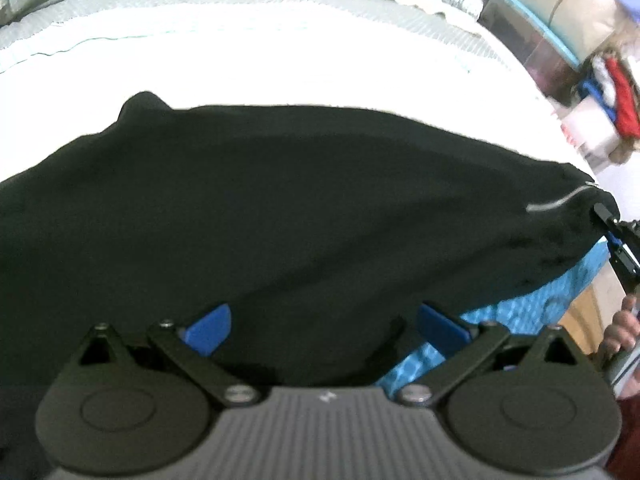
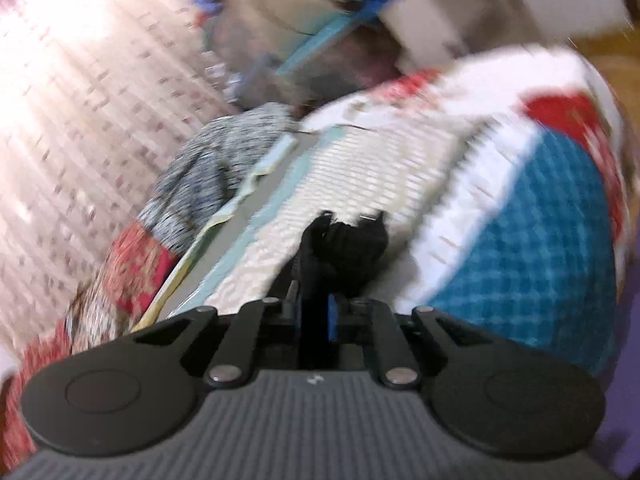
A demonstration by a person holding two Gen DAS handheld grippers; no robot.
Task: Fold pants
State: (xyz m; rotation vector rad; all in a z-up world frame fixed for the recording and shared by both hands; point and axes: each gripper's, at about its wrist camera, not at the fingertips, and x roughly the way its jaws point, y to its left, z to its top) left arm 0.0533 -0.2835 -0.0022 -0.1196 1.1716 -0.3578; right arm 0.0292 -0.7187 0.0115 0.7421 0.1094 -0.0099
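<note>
The black pants [image 1: 280,200] lie stretched across the bed in the left wrist view, with a grey stripe near their right end. My left gripper [image 1: 324,320] hangs open over their near edge, its blue pads [image 1: 208,330] wide apart with black cloth lying between them. At the right edge of that view, my right gripper [image 1: 614,226] pinches the end of the pants, and a person's hand [image 1: 624,328] shows below it. In the blurred right wrist view, my right gripper [image 2: 320,268] is shut on a bunched wad of the black pants [image 2: 348,248].
A white quilt [image 1: 280,60] covers the bed, with a blue patterned cloth [image 1: 536,300] at its near right edge. Boxes and red-and-blue clutter [image 1: 600,92] stand beyond the bed on the right. A grey speckled garment [image 2: 208,172] and red floral fabric [image 2: 132,276] lie along the far side.
</note>
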